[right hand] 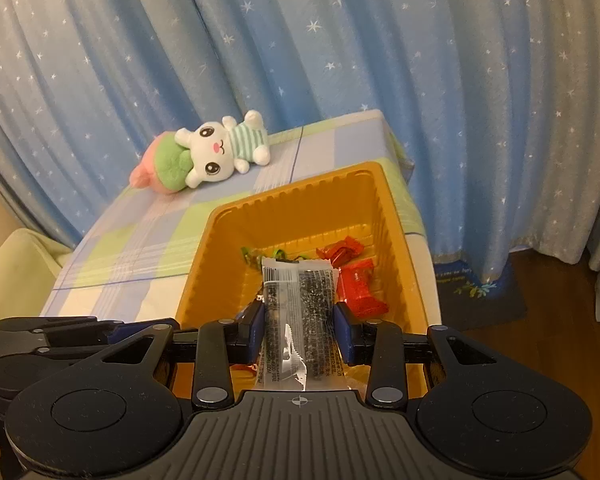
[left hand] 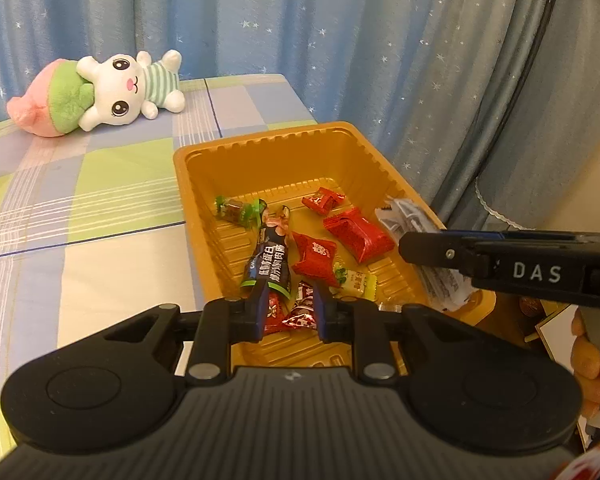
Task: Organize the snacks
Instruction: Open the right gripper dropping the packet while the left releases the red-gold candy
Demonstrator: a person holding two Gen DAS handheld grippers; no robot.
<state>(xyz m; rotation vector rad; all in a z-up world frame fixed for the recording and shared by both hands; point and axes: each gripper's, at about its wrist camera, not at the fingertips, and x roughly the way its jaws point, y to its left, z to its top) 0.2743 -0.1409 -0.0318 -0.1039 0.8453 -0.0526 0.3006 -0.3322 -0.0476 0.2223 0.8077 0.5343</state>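
Left wrist view: the left gripper (left hand: 289, 300) hangs over the near end of a golden plastic tray (left hand: 276, 140) that stands on a counter (left hand: 80, 200) covered by a pastel plaid cloth. Its fingers (left hand: 256, 312) stand a small way apart with nothing pinched; small red sweets (left hand: 300, 318) lie on the tray floor in the gap between them. Further in lie a dark green-edged snack pack (left hand: 269, 260), two larger red wrapped sweets (left hand: 314, 258), a green-twisted candy (left hand: 236, 210) at eleven o'clock and a yellow candy (left hand: 358, 282). At three o'clock the right gripper (left hand: 500, 260) reaches in from the side with a pale packet (left hand: 408, 216) over the tray's right rim. A plush rabbit (left hand: 116, 88) lies at ten o'clock against a blue starred curtain (left hand: 340, 40).

Right wrist view: the right gripper (right hand: 300, 328) points down into the tray (right hand: 296, 196), its fingers (right hand: 256, 332) closed on a clear, dark-speckled snack packet (right hand: 300, 308) that stands lengthwise between them. Red sweets (right hand: 356, 288) lie beyond at one o'clock. The plush rabbit (right hand: 216, 148) lies at eleven o'clock on the counter (right hand: 140, 248).
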